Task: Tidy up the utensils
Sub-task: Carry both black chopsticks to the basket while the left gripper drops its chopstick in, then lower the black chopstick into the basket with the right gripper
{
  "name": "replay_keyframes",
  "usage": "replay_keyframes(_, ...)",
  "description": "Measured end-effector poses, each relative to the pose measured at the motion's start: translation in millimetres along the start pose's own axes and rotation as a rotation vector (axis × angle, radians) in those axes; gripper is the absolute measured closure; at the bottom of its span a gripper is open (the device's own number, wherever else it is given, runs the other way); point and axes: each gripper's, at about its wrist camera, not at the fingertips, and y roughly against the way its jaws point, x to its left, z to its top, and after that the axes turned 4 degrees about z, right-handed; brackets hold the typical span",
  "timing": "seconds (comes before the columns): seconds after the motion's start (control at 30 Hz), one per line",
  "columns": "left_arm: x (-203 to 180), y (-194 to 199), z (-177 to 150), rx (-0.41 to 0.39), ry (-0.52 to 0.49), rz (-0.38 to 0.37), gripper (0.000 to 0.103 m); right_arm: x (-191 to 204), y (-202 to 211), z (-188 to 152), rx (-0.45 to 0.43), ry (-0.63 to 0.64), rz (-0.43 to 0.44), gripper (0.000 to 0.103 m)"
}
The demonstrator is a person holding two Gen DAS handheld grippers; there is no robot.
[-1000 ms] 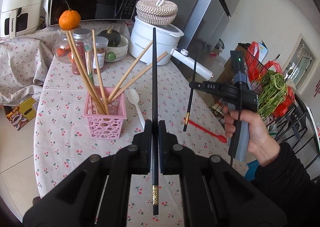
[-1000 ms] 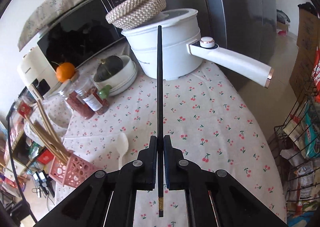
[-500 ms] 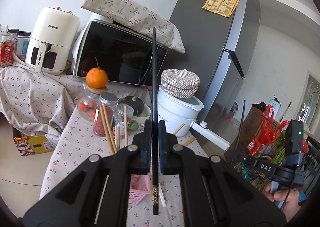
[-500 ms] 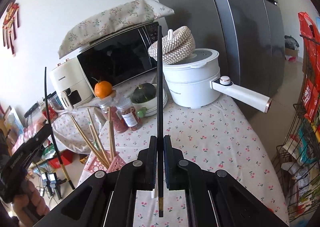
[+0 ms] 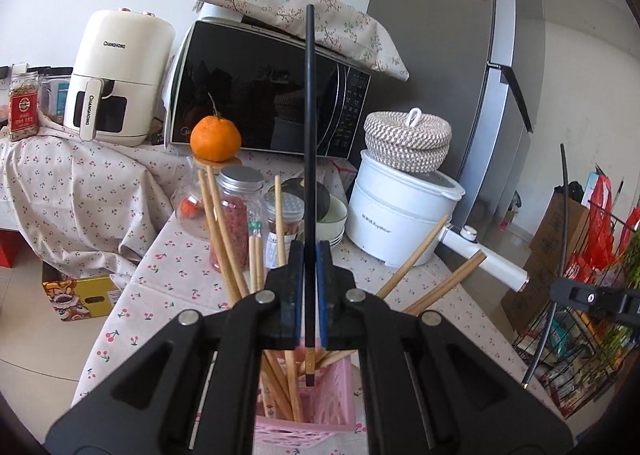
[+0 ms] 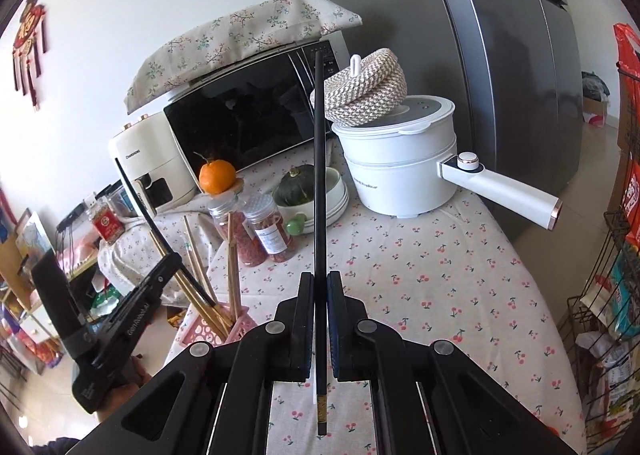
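Observation:
My left gripper [image 5: 308,255] is shut on a black chopstick [image 5: 309,127] held upright, its gold-banded lower end just above the pink basket [image 5: 308,431], which holds several wooden chopsticks [image 5: 224,231]. My right gripper [image 6: 320,287] is shut on a second black chopstick [image 6: 319,159], upright above the cherry-print tablecloth [image 6: 420,275]. The right view shows the left gripper [image 6: 120,315] and the pink basket [image 6: 208,331] at lower left. The left view shows the right gripper [image 5: 592,297] at the right edge.
Behind the basket stand glass jars [image 5: 236,211], one topped with an orange [image 5: 215,138], a bowl with a dark squash [image 6: 300,187], a white pot [image 5: 400,211] with a long handle, a microwave [image 5: 264,103] and an air fryer [image 5: 116,83]. A wire rack [image 6: 616,315] is at right.
Both grippers tilted upward from looking down at the table. The left one moved over the pink basket, bringing its chopstick's lower end just above it. Both stay shut.

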Motion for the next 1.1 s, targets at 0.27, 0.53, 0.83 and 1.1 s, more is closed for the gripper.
replay_keyframes(0.27, 7, -11, -10, 0.188, 0.011, -0.046, 0.081, 6, -2, 0, 0.004, 0.014, 0.017, 0.097)
replay_keyframes(0.53, 10, 18, -2, 0.290, 0.014, -0.069, 0.033, 26, 4, 1, -0.029, 0.031, 0.065, 0.097)
replay_keyframes(0.83, 45, 46, -3, 0.481, 0.038, 0.021, 0.018, 69, 7, 2, -0.120, 0.085, 0.127, 0.097)
replay_keyframes(1.1, 67, 58, -10, 0.540, 0.067, 0.016, 0.017, 115, -18, 9, -0.219, 0.151, 0.126, 0.097)
